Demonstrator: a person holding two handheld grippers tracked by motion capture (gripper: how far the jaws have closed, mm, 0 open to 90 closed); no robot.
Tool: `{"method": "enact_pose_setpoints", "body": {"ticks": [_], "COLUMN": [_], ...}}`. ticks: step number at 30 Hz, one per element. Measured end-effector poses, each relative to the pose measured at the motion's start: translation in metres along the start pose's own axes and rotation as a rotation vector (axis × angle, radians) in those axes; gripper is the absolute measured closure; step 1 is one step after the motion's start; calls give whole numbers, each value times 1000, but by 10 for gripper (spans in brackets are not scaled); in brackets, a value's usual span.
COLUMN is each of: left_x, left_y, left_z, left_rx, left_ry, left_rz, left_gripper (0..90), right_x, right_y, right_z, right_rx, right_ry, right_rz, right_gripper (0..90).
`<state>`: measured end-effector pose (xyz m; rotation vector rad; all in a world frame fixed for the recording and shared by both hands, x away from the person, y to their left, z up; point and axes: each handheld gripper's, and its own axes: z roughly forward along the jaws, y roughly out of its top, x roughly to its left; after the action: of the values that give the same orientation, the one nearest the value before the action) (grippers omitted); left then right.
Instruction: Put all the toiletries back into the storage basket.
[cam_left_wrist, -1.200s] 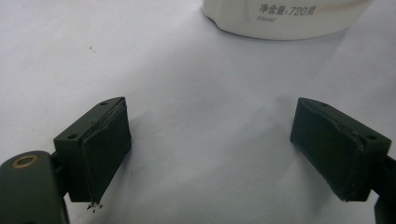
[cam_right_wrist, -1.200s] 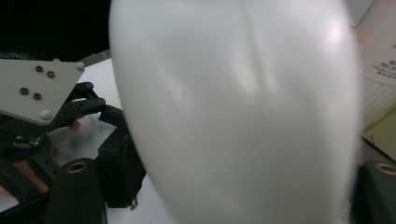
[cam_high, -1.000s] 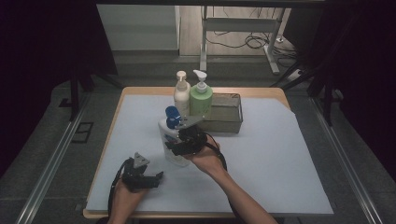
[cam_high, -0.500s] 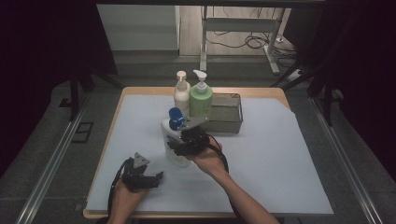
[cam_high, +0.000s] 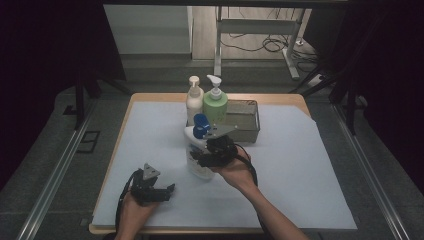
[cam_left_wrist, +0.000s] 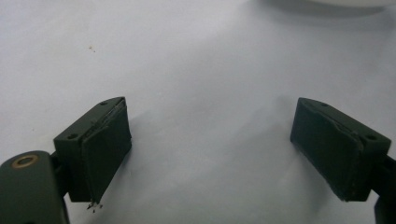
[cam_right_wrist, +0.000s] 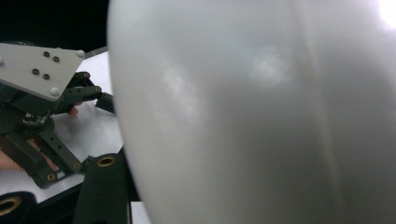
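A white bottle (cam_high: 196, 161) with a blue pump head (cam_high: 201, 124) stands tilted near the middle of the white mat (cam_high: 300, 165). My right gripper (cam_high: 206, 156) is shut on its body from the right side, and a hand holds the gripper from behind. In the right gripper view the bottle's white wall (cam_right_wrist: 252, 112) sits right against the camera. My left gripper (cam_high: 166, 190) rests low on the mat at the front left, open, with bare mat between its pads (cam_left_wrist: 105, 149). It also appears beyond the bottle in the right gripper view (cam_right_wrist: 42, 107).
Behind the held bottle stand a cream pump bottle (cam_high: 194, 100) and a green pump bottle (cam_high: 215, 104), next to a grey metal tray (cam_high: 245, 122). The table's wooden edge (cam_high: 150, 231) runs along the front. Bare mat lies to the right.
My right gripper has moved to the right and slightly up, taking the white bottle with it. The left gripper has stayed where it was.
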<state>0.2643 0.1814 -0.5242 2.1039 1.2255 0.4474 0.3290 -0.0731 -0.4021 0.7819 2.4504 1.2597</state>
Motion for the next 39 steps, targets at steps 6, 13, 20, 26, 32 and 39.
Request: {"method": "enact_pose_setpoints", "body": {"ticks": [6,13,20,26,32,39], "left_x": [0,0,0,0,0,0], "left_y": [0,0,0,0,0,0], "left_z": [0,0,0,0,0,0], "left_rx": [0,1,0,1,1,1], "left_ry": [0,-2,-2,-1,-1,-2], "left_rz": [-1,0,-1,-1,-1,-1], "left_gripper": [120,120,120,120,119,120], "right_x": [-12,-24,-35,-45,-57,-70], "right_y": [-8,-15,-20,-26,-32,-36], "right_z": [-12,-27,-44,-55,-67,-84], "right_rx": [2,-2,-7,-4,-2,-12], "right_ry": [-25,-55,-90,-116,-149,-193], "right_rz": [27,42,65,84,109,133], "right_gripper": [403,403,403,404,405,405]}}
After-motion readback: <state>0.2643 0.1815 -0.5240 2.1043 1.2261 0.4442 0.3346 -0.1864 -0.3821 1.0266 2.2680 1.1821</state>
